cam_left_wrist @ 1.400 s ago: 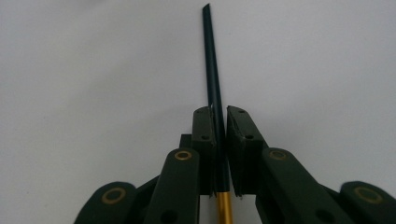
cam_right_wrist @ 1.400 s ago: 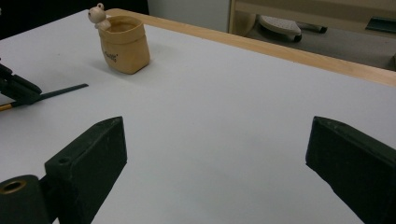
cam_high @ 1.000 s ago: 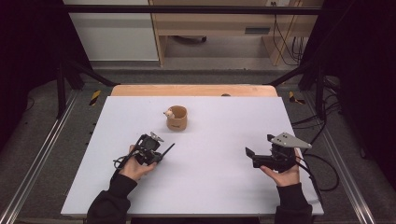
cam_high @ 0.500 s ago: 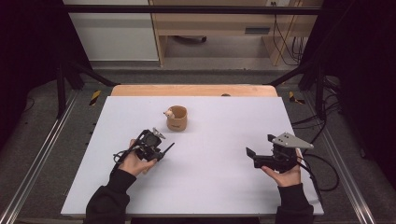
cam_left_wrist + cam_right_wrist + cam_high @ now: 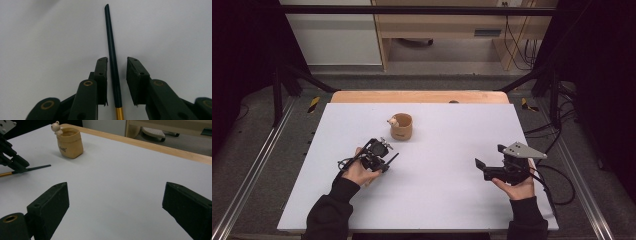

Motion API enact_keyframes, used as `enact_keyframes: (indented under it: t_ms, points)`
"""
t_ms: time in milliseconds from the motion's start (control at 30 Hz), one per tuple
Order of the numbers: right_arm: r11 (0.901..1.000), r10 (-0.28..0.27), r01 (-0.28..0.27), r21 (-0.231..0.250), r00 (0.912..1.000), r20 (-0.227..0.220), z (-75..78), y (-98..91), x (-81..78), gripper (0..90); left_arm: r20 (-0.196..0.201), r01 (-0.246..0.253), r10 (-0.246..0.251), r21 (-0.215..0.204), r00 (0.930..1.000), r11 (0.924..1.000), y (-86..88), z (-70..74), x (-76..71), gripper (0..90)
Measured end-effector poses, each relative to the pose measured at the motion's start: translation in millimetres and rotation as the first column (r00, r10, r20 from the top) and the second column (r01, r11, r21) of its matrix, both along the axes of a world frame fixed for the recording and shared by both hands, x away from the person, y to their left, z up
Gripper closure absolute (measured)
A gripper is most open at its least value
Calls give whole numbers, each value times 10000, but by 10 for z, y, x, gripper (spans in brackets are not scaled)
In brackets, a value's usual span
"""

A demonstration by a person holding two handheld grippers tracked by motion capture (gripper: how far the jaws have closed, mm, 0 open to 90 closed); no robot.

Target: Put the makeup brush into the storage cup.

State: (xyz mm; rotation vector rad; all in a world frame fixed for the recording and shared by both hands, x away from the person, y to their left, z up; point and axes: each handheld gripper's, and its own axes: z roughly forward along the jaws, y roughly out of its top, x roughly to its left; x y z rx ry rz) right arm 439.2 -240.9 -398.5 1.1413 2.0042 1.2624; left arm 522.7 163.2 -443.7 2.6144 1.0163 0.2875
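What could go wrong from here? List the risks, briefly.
1. The left gripper's jaws have just been opening, and the dark stick lies loose between them. Lifting now could leave it behind.
2. The stick sits nearer one pad, so closing may roll or skew it.
3. The small tan cup looks light, and a long stick dropped in might tip it.

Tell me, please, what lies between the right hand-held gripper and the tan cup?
Only bare white table separates the right hand-held gripper from the tan cup, as the right gripper view shows.
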Motion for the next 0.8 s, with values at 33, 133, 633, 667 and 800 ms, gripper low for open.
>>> enact_keyframes:
  t_ms: [33,133,633,667,800]
  points:
    - [10000,11,-11,-7,10000,-19,-1,3,1,73,-28,-15,15,3,10000,10000,3,-3,3,716]
    - [10000,31,-31,-10,10000,-54,-4,9,3,72,-34,-27,27,3,10000,10000,6,-9,5,732]
    - [10000,76,-75,15,9999,-117,2,12,2,70,-238,-206,198,-381,9995,9991,39,-51,17,812]
    - [10000,79,-79,-9,9999,-119,1,14,3,69,-263,-216,207,-358,9994,9991,40,-49,18,820]
    - [10000,83,-83,15,9999,-127,2,15,2,69,-248,-317,309,-331,9992,9989,26,-49,12,828]
